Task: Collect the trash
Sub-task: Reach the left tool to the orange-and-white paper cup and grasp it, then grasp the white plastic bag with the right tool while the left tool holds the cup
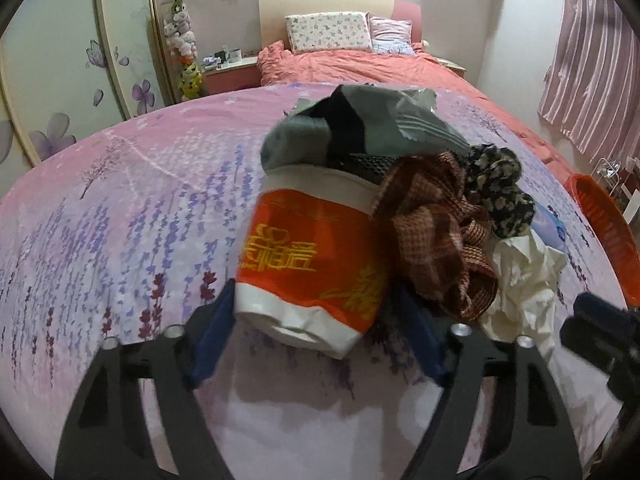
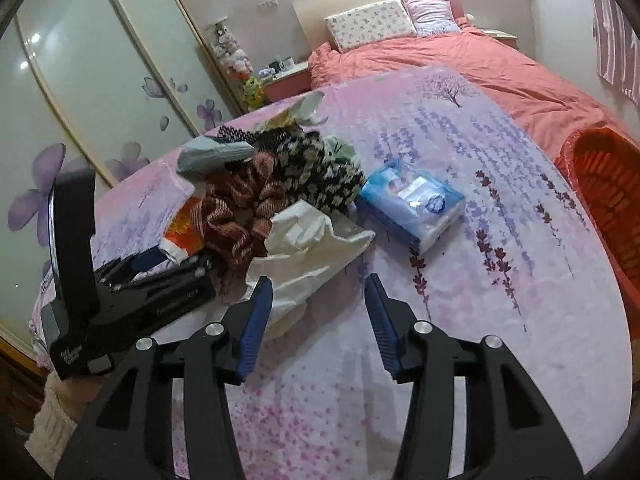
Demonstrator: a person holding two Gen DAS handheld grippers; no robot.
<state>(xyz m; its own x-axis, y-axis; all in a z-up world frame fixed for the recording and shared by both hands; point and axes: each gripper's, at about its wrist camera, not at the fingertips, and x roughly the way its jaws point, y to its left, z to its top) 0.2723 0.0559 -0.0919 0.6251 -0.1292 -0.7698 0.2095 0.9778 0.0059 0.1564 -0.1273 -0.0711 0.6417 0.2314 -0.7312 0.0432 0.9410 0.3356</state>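
Observation:
A red and white paper cup lies between the blue pads of my left gripper, which is closed on its base just above the floral sheet; it also shows in the right wrist view. A grey plastic bag sits behind the cup. A crumpled white plastic bag lies beside my right gripper, which is open and empty, its left pad next to the bag. My left gripper body shows at the left.
A brown checked scrunchie and a black floral scrunchie lie in the pile. A blue tissue pack lies on the sheet. An orange basket stands at the right edge. Wardrobe doors stand left.

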